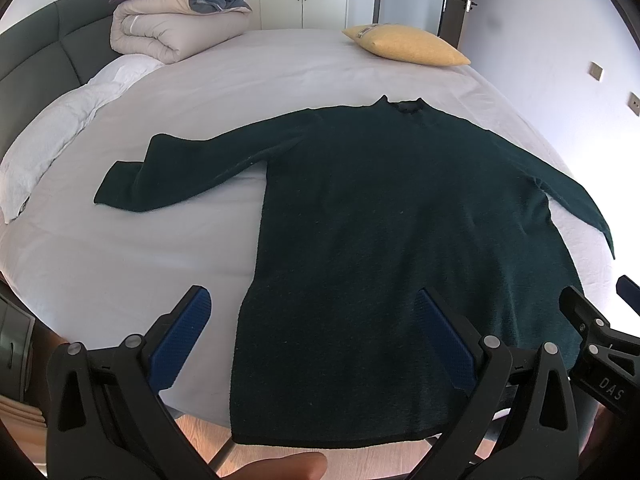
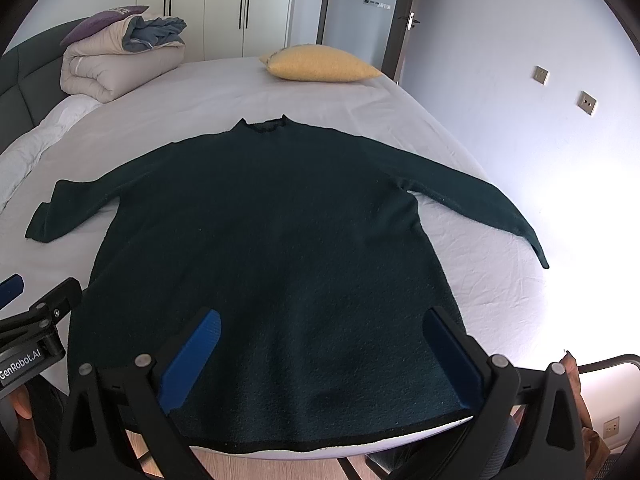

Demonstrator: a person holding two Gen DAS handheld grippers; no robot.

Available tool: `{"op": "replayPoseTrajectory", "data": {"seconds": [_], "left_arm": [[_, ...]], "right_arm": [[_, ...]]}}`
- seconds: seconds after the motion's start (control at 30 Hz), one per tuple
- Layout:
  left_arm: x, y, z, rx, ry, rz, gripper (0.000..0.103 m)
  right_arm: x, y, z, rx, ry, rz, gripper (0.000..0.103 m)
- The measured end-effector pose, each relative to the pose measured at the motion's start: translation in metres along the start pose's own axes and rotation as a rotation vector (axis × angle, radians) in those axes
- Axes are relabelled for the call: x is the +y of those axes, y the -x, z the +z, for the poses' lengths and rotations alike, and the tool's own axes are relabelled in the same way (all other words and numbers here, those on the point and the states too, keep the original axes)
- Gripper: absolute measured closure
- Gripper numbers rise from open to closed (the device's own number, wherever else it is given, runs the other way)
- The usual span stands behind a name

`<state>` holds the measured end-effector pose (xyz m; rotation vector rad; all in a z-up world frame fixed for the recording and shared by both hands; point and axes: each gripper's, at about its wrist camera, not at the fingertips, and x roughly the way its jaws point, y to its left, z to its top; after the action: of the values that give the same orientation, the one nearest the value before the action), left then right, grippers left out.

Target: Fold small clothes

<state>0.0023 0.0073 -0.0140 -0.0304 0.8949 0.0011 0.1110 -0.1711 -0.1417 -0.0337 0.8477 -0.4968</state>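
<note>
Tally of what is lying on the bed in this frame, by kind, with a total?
Sweaters: 1, the dark green sweater, spread flat
Yellow cushions: 1, the yellow cushion
Folded duvets: 1, the beige duvet near the headboard
Purple pillows: 1, the purple pillow on the duvet
White pillows: 1, the white pillow
Total: 5

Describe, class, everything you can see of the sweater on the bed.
The sweater is dark green, a fuzzy knit with a small raised collar. It lies flat and unfolded on the white bed, collar away from the cameras, both long sleeves spread outward, the left cuff turned back. Its hem reaches the near bed edge. Neither gripper touches it.
</note>
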Motion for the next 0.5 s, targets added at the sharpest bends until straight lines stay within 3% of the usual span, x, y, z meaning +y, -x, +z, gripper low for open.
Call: {"op": "replayPoseTrajectory", "data": {"seconds": [0.5], "left_arm": [[0.020,-0.025,0.007,0.040,0.042,-0.032,0.000]], "right_arm": [[0.006,-0.018,-0.006,0.021,0.010,0.011,0.000]]}}
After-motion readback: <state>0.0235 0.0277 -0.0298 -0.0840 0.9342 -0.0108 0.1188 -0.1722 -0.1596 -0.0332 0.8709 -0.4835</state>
